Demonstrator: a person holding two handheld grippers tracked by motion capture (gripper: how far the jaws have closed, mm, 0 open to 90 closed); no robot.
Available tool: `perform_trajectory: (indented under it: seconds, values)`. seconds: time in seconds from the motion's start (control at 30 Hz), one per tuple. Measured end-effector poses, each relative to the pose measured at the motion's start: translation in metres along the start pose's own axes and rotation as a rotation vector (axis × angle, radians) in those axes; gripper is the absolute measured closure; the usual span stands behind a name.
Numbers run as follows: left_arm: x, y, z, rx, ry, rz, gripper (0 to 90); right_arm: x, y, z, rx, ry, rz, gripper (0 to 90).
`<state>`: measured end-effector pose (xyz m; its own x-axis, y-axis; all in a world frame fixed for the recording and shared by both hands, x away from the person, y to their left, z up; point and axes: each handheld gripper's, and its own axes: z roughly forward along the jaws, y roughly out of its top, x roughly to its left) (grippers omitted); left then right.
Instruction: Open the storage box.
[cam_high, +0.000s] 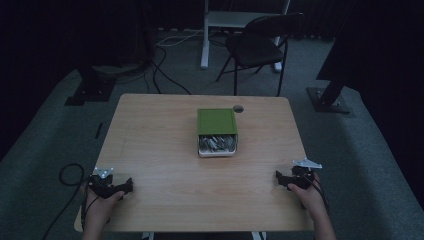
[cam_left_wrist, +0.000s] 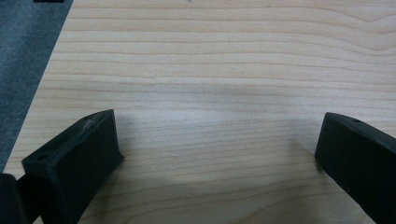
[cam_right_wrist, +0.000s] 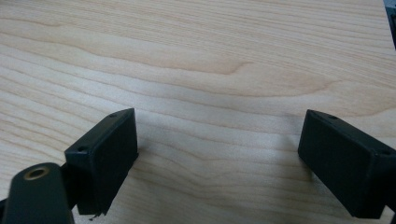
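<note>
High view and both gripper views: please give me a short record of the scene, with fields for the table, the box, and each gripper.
table: light wood, on grey carpet
box: green lid, slid back; grey tray with metal pieces exposed at the near end, mid-table
left gripper: at near left edge, jaws open, nothing between them
right gripper: at near right edge, jaws open, nothing between them
behind table: black chair
</note>
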<state>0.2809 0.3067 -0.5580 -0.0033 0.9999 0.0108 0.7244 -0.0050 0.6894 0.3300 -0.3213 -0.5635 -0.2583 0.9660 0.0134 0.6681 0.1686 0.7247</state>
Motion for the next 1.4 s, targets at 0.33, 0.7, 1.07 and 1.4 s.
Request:
perform_trajectory:
  seconds: [0.33,0.7,1.07,1.4]
  values:
    - [-0.002,-0.001,-0.002,-0.010,-0.036,0.045,0.5,0.000,0.000,0.000,0.000,0.000,0.001,11.7]
    - [-0.016,0.000,-0.003,-0.044,-0.098,0.153,0.6,0.000,0.000,0.000,0.000,0.000,0.001,11.7]
    - [-0.032,0.002,-0.001,-0.045,-0.110,0.238,0.6,0.000,0.000,0.000,0.000,0.000,0.001,11.7]
    - [-0.043,0.004,-0.003,-0.050,-0.108,0.296,0.6,0.000,0.000,0.000,0.000,0.000,0.000,11.7]
